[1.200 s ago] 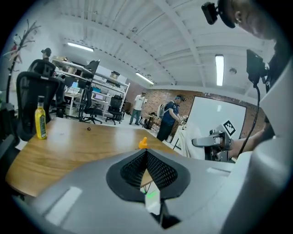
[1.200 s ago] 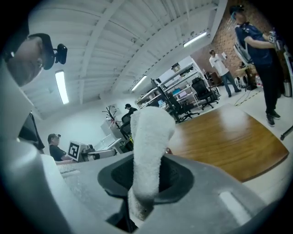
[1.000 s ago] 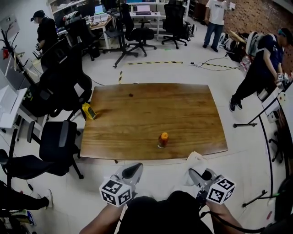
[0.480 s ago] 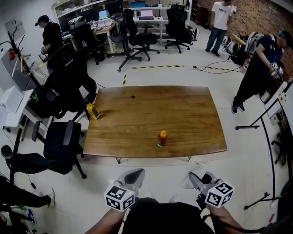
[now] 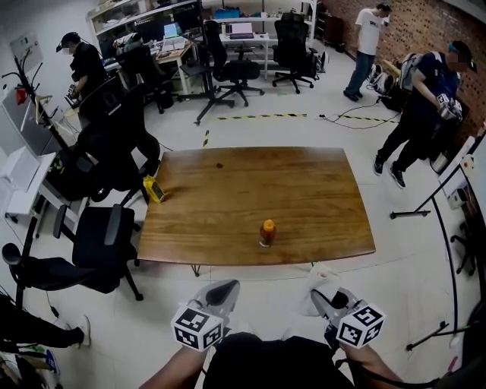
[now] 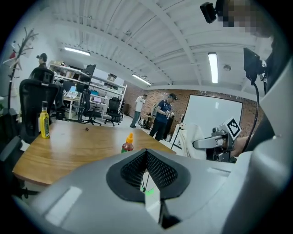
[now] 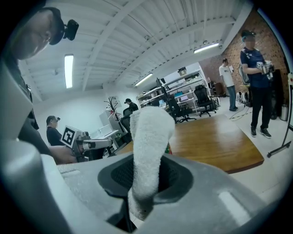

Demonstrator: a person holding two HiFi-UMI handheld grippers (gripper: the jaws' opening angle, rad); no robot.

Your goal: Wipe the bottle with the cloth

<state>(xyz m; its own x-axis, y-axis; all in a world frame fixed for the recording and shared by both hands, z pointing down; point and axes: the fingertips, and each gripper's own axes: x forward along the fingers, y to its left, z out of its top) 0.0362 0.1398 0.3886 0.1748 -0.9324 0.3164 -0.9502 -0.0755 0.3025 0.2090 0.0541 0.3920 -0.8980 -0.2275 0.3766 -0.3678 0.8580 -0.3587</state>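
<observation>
bottle [image 5: 267,232] near table [image 5: 228,190] front edge (bare wood around) | left gripper [image 5: 226,286] closed, empty | right gripper [image 5: 320,293] pinching cloth [image 7: 147,137]

Open-plan office, pale floor [image 5: 304,133] w/ a yellow-black tape strip [image 5: 258,116]. Wooden table [image 5: 228,190] mid-room; black office chairs [image 5: 99,235] crowd its left side. Desks [image 5: 243,34] w/ monitors & more chairs along the far wall. Brick wall [image 5: 425,23] at far right. White beamed ceiling [image 6: 137,36] w/ strip lights [image 6: 213,67]; whiteboard [image 6: 210,114] against the brick.
</observation>
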